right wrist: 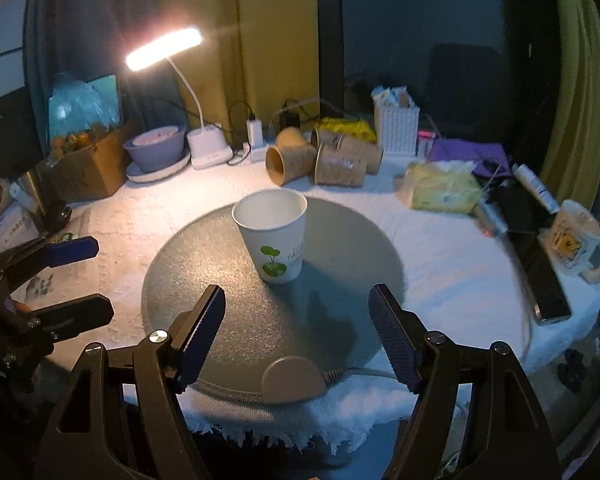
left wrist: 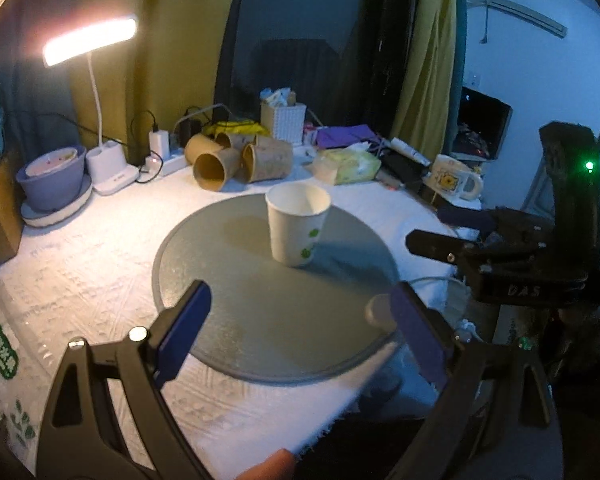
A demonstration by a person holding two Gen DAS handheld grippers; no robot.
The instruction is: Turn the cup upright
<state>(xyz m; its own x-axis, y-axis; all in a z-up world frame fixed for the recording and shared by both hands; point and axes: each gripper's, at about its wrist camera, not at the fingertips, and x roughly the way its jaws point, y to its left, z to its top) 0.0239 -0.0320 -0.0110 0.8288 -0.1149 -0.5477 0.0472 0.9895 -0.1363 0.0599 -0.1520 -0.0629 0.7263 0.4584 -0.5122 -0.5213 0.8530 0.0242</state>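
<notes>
White paper cup (left wrist: pixel 298 224) with a green leaf print stands upright, mouth up, on a round grey mat (left wrist: pixel 228 312), slightly toward the mat's far side. We find it empty as far as its interior shows, and nothing touches it.

We record the left gripper (left wrist: pixel 300 336) held low over the near edge of the mat, its jaws spread wide and holding nothing; the cup sits beyond the blue-padded fingertips (left wrist: pixel 188 320), apart from them. We record the right gripper (right wrist: pixel 300 336) likewise with jaws wide apart and empty, the cup ahead of it and clear of both pads. Each gripper appears at the edge of the other's view, to the side of the mat.

The mat lies on a white textured cloth (left wrist: pixel 80 272) covering the table. A beige round puck (right wrist: pixel 293 380) with a cable sits on the mat's near rim.

Behind the mat we note several brown paper cups (left wrist: pixel 236 160) lying on their sides, a lit desk lamp (left wrist: pixel 90 42), a purple bowl (left wrist: pixel 54 180) on a plate, a white woven basket (left wrist: pixel 283 120), a yellow tissue pack (left wrist: pixel 348 166) and a cream mug (left wrist: pixel 454 178).
</notes>
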